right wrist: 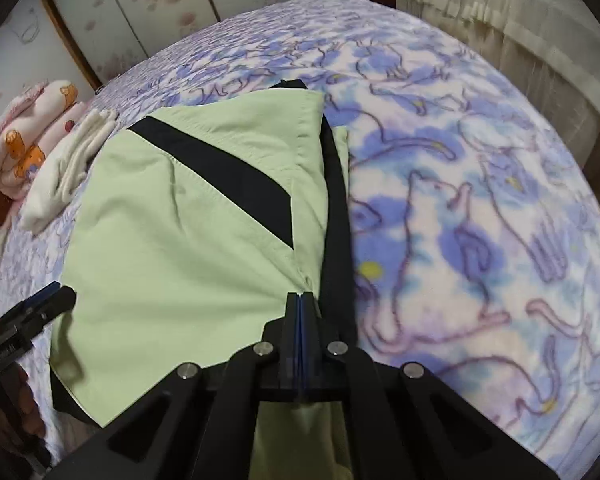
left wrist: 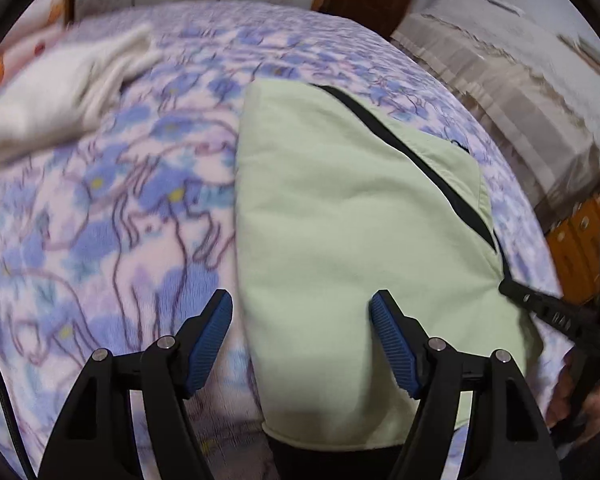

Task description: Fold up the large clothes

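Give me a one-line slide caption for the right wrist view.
Right gripper shut on the light green garment, pinching its edge over the floral blanket.

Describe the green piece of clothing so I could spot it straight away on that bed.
Start with the bed's blue-and-pink flowery blanket. Near its middle lies a folded pale green garment with a black diagonal stripe and black trim. The cream clothes beside it are plain, with no stripe.
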{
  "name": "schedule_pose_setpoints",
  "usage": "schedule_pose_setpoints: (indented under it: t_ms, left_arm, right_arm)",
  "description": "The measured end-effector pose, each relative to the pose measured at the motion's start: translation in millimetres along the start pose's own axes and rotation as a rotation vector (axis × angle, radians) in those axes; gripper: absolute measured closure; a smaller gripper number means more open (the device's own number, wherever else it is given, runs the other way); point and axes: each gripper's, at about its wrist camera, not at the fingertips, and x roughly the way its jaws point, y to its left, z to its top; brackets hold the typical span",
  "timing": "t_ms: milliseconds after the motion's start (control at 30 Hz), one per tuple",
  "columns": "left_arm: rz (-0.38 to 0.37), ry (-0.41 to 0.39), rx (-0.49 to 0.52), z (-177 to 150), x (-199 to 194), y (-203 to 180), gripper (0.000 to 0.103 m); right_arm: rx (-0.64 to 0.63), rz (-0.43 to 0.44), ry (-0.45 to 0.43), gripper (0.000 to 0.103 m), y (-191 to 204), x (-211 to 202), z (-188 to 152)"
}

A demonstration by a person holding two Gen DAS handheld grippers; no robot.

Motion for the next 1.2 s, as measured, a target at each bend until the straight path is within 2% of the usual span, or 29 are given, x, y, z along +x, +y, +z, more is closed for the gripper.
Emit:
schedule_pose_setpoints:
  t_ms: [267, 567, 633, 700, 800, 1067, 1167, 1200]
  left_arm:
    - [0.041, -0.010, 0.020, -3, -14, -2, 0.032]
    - [0.033, 0.017, -0.011, -7, -37, 1, 0.029]
    - [0.031, 0.028, -0.009, -10, -44, 0, 0.025]
    - [0.020, 0.048, -0.004, -14, -50, -2, 0.019]
    - [0.018, 0.060, -0.002, -22, -63, -3, 0.019]
    - [-0.019, 0.054, 0.008, -27, -94, -9, 0.018]
    - [-0.027, 0.071, 0.013, -23, -97, -13, 0.000]
    - [-0.029, 0.061, 0.009, -21, -98, -13, 0.000]
  right_arm:
    - [0.004, -0.033, -0.006, 0.100, 9, -3, -4]
    - [0.081, 0.023, 0.011, 0.100, 7, -22, -14]
    - [0.088, 0.030, 0.012, 0.095, 8, -32, -22]
    - [0.094, 0.048, 0.015, 0.078, 9, -42, -31]
    - [0.095, 0.058, 0.015, 0.060, 10, -55, -42]
    - [0.011, 0.037, -0.006, 0.045, 18, -96, -50]
    - [-0.040, 0.028, -0.022, 0.045, 23, -108, -41]
    - [-0.053, 0.020, -0.028, 0.045, 24, -111, -37]
